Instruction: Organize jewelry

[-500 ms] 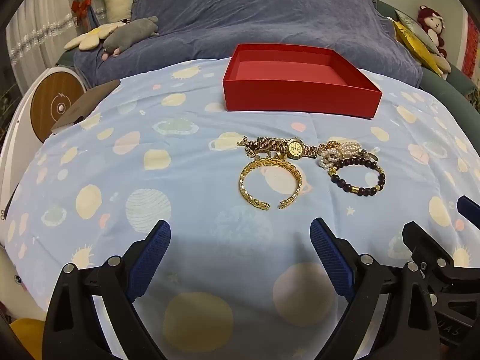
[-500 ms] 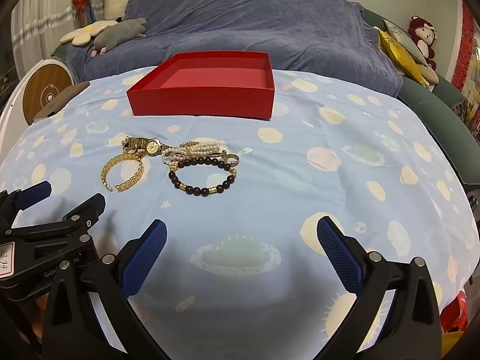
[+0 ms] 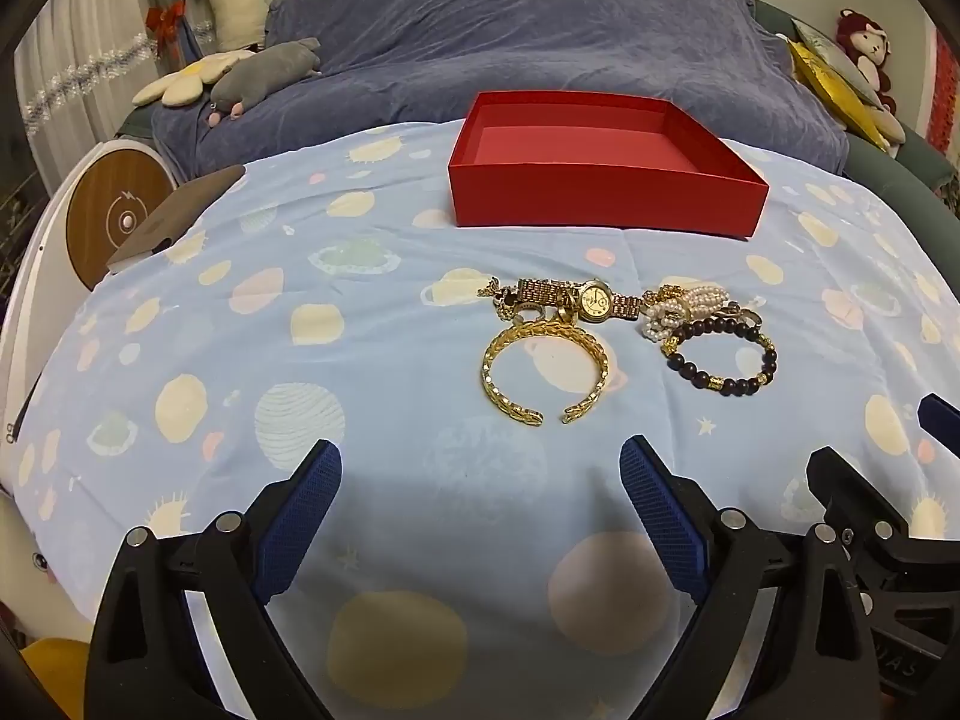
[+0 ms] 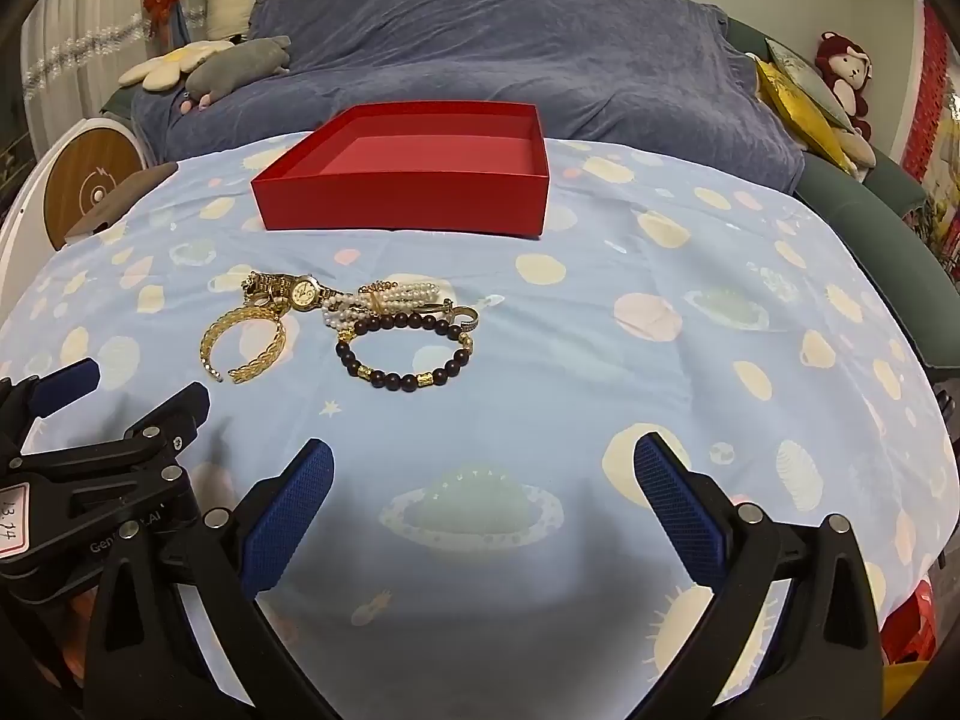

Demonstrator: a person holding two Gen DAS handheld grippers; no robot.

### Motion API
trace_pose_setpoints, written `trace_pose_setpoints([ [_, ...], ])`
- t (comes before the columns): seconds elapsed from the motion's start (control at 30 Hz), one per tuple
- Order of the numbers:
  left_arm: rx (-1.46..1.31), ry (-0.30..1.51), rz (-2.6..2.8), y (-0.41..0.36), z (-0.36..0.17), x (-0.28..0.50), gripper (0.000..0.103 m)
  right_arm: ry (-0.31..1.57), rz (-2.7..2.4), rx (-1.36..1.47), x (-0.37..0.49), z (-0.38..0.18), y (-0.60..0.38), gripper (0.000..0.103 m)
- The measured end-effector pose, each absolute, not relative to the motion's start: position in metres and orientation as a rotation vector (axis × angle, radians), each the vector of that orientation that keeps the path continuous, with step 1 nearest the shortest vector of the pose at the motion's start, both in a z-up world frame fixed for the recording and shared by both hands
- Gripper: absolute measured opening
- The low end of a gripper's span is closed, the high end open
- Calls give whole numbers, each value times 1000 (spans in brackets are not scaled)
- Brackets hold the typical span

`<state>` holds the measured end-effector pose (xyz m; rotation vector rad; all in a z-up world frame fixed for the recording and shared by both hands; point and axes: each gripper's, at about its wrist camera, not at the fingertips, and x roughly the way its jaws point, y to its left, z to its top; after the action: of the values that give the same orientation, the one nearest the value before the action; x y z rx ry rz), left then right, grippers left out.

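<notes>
An open red box stands empty on the planet-print blue cloth. In front of it lie a gold cuff bracelet, a gold watch, a pearl bracelet and a dark bead bracelet. A small ring lies beside the beads. My left gripper is open and empty, just short of the cuff. My right gripper is open and empty, near of and to the right of the beads.
A blue blanket covers the sofa behind the table. Plush toys lie at the back left, a red plush and cushions at the right. A round wooden disc stands at the left edge.
</notes>
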<state>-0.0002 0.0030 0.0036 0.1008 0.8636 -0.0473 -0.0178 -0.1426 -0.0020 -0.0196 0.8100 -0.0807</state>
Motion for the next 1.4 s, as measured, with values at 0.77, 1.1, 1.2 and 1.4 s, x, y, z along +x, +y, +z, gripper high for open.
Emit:
trace_pose_setpoints([
  [0.77,118,858,-29,0,-1,2,92,821,-83,-14,-15,-7,-143,98],
  [1.1,121,854,-23,0,-2,3,92,821,-83,-13,-15,-8,-143,98],
  [1.2,121,856,-23,0,-2,4,92,822,-83,-14,-15,-7,-143,98],
  [1.4,116,860,-22,1,-3,4,92,822,-82,-12,-15,-9,-142,98],
])
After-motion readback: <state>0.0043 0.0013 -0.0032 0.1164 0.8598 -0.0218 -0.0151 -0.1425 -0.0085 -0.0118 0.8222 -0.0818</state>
